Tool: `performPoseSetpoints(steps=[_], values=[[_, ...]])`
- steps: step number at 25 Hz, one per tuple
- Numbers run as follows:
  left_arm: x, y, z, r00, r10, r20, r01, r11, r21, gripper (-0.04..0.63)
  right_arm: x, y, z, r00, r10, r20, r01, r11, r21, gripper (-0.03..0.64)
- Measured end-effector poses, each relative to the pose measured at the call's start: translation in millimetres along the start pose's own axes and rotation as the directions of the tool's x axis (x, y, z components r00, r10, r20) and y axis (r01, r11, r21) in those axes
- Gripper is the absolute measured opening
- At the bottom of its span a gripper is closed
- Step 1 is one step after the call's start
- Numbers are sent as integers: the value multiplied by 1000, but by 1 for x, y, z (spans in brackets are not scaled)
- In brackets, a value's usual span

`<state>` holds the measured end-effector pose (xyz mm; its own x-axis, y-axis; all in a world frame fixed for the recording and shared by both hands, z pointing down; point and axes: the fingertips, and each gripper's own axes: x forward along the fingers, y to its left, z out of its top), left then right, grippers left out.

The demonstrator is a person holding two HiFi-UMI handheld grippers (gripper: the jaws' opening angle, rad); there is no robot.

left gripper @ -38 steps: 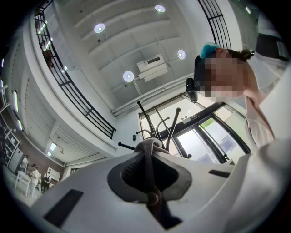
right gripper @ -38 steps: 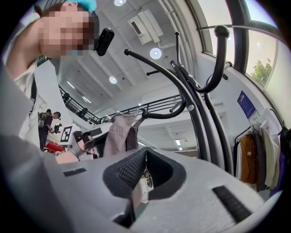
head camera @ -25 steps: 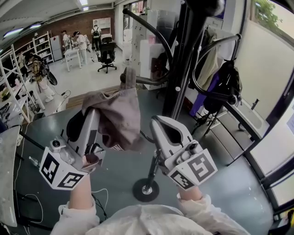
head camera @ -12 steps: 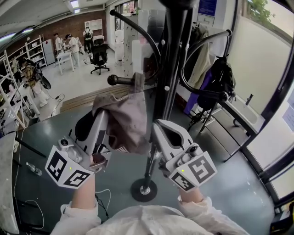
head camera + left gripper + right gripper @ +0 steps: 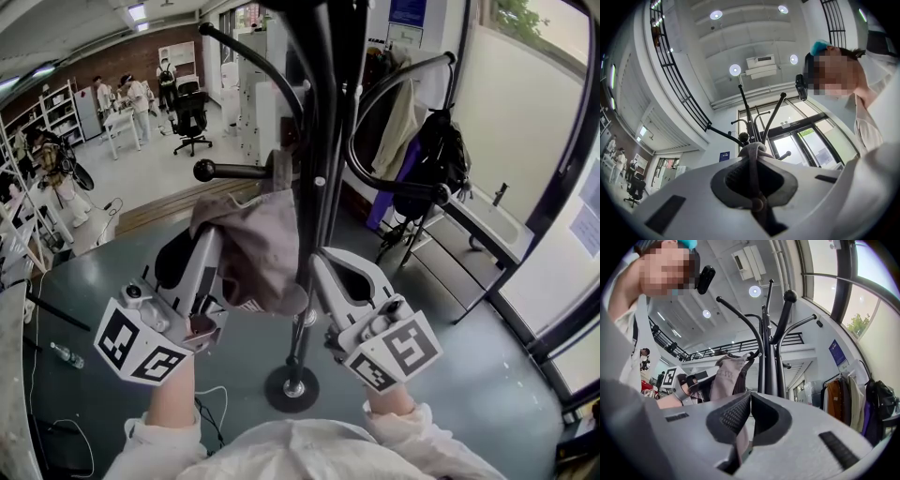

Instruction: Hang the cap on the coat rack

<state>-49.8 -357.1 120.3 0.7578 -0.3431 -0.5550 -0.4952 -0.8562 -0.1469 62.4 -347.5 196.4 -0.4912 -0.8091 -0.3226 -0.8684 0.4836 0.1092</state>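
A grey-brown cap (image 5: 255, 246) hangs from my left gripper (image 5: 214, 248), which is shut on its back strap (image 5: 751, 159). The strap's loop (image 5: 279, 171) lies against a knobbed hook arm (image 5: 234, 171) of the black coat rack (image 5: 323, 141), between the knob (image 5: 204, 170) and the pole. In the left gripper view the rack (image 5: 751, 119) rises just beyond the jaw tips. My right gripper (image 5: 319, 258) is shut beside the cap's lower edge. The right gripper view shows its pads (image 5: 740, 411) meeting and the cap (image 5: 725, 376) ahead by the pole (image 5: 767, 357). Whether that cloth is pinched I cannot tell.
The rack's round base (image 5: 292, 389) stands on the grey floor below my hands. Coats and a black bag (image 5: 433, 155) hang at the right by the windows. An office chair (image 5: 192, 114), people and shelves are far back left. A bottle (image 5: 66, 354) and cables (image 5: 211, 412) lie on the floor.
Both grippers and the cap have come closer to the rack's pole. The strap has moved along the hook arm, away from the knob.
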Motion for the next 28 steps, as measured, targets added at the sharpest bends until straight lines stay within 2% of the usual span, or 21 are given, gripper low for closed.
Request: performPoseSetpoints(steps=[17, 28], values=[[-1, -4, -22, 998, -20, -64, 17, 999, -40, 18, 2, 2, -8, 1000, 9, -9, -9, 1000, 19, 3], [-10, -7, -25, 998, 10, -61, -9, 1000, 7, 20, -1, 4, -16, 1000, 7, -25, -7, 1000, 27, 3]])
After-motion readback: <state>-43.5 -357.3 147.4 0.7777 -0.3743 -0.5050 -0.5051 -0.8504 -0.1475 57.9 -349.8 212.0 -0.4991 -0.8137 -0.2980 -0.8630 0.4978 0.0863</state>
